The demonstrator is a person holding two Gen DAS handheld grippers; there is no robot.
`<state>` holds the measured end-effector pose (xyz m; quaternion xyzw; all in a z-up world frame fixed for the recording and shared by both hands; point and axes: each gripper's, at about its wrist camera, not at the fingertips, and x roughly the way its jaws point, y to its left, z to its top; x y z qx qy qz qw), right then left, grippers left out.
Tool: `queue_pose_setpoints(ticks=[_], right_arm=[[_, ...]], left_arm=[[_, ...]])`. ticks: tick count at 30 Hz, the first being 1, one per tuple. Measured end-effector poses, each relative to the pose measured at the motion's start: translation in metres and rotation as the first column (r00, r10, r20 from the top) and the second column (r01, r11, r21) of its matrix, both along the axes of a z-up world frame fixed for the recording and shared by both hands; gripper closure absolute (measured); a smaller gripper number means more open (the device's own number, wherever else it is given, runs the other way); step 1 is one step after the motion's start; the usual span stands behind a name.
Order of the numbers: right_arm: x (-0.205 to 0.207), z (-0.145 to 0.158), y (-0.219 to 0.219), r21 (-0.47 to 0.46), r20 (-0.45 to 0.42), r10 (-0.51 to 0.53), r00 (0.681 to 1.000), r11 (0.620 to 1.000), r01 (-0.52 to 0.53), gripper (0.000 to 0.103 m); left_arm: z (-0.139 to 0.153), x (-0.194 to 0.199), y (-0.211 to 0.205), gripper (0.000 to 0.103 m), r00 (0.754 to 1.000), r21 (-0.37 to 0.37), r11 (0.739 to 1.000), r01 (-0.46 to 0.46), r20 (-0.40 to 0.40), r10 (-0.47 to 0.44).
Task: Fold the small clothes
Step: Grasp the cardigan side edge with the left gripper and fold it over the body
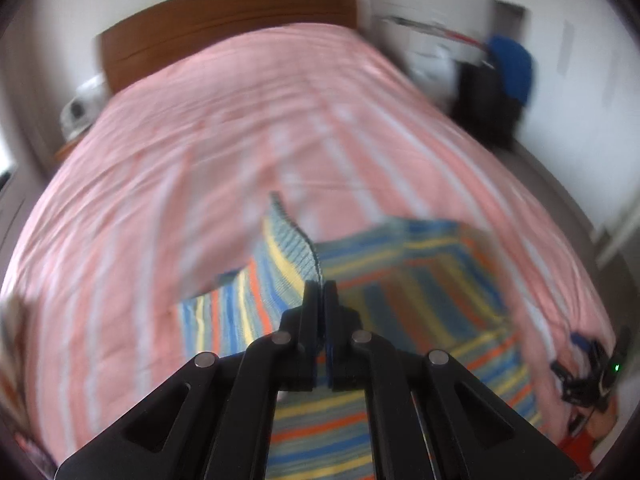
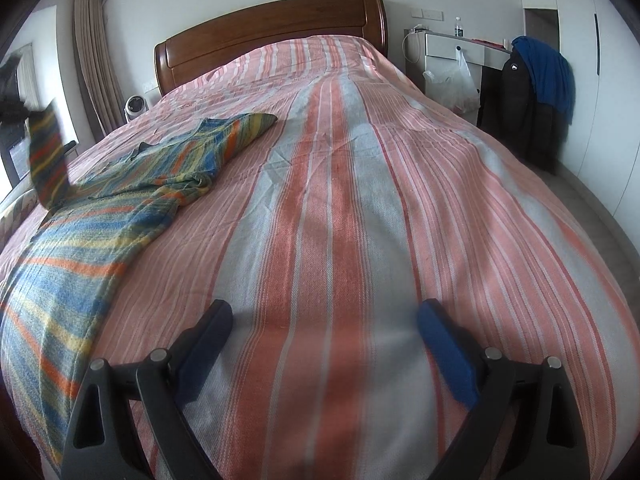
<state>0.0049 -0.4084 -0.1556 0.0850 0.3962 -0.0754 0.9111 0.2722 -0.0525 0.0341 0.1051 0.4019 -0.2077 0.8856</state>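
Bedroom, white walls, daylight

Striped pink bed (image 2: 340,200) stretches ahead of the jaws to a wooden headboard (image 2: 272,36); curtain (image 2: 96,56) far left, white nightstand (image 2: 452,48) far right.

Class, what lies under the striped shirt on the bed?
The striped shirt lies on the pink striped bedspread, which shows all around it. The left tongs pinch and lift one sleeve. Anything beneath the flat part is covered.
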Motion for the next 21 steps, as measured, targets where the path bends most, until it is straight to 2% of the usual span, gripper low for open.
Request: queue_pose_setpoints(ticks=[1, 2, 4, 5, 7, 10, 12, 14, 16, 17, 19, 20, 21], right_arm=[[0.000, 0.000, 0.000, 0.000, 0.000, 0.000, 1.000, 1.000, 0.000, 0.010], [0.000, 0.000, 0.000, 0.000, 0.001, 0.000, 1.000, 1.000, 0.000, 0.010], [0.000, 0.000, 0.000, 0.000, 0.000, 0.000, 1.000, 1.000, 0.000, 0.010], [0.000, 0.000, 0.001, 0.000, 0.000, 0.000, 1.000, 1.000, 0.000, 0.010], [0.000, 0.000, 0.001, 0.000, 0.000, 0.000, 1.000, 1.000, 0.000, 0.010], [0.000, 0.000, 0.000, 0.000, 0.003, 0.001, 1.000, 1.000, -0.001, 0.010], [0.000, -0.001, 0.000, 0.001, 0.006, 0.002, 1.000, 1.000, -0.002, 0.010], [0.001, -0.001, 0.000, 0.000, 0.008, 0.003, 1.000, 1.000, -0.003, 0.010], [0.002, -0.001, 0.001, -0.001, 0.008, 0.003, 1.000, 1.000, -0.003, 0.010], [0.002, -0.001, 0.000, -0.001, 0.007, 0.003, 1.000, 1.000, -0.003, 0.010], [0.002, -0.001, 0.001, -0.002, 0.007, 0.002, 1.000, 1.000, -0.002, 0.010], [0.001, -0.001, 0.001, -0.003, 0.007, 0.002, 1.000, 1.000, -0.002, 0.010], [0.001, -0.001, 0.001, -0.004, 0.007, 0.001, 1.000, 1.000, -0.001, 0.010]], left_arm=[[-0.013, -0.002, -0.025, 0.101, 0.999, 0.022, 0.999, 0.033, -0.004, -0.032], [-0.029, -0.005, -0.044, 0.096, 0.998, 0.041, 0.997, 0.060, -0.021, -0.059], [-0.067, -0.012, -0.070, 0.052, 0.994, 0.082, 0.994, 0.070, -0.092, -0.062], [-0.082, -0.019, -0.072, 0.025, 0.992, 0.095, 0.994, 0.058, -0.116, -0.046], [-0.100, -0.033, -0.063, 0.023, 0.990, 0.070, 0.996, 0.061, -0.128, -0.052], [-0.102, -0.037, -0.030, 0.023, 0.991, 0.050, 0.999, 0.018, -0.130, -0.012], [-0.092, -0.026, 0.010, 0.020, 0.993, 0.021, 0.998, -0.067, -0.095, 0.068], [-0.089, -0.006, 0.050, 0.018, 0.978, -0.003, 0.982, -0.188, -0.091, 0.187], [-0.099, 0.011, 0.085, 0.018, 0.953, -0.033, 0.960, -0.279, -0.131, 0.273], [-0.111, 0.019, 0.099, 0.022, 0.940, -0.039, 0.951, -0.307, -0.169, 0.297], [-0.147, 0.027, 0.116, 0.052, 0.913, -0.024, 0.950, -0.311, -0.284, 0.291], [-0.161, 0.028, 0.122, 0.092, 0.900, -0.018, 0.952, -0.304, -0.333, 0.281], [-0.167, 0.026, 0.130, 0.095, 0.897, -0.045, 0.950, -0.309, -0.347, 0.275]])
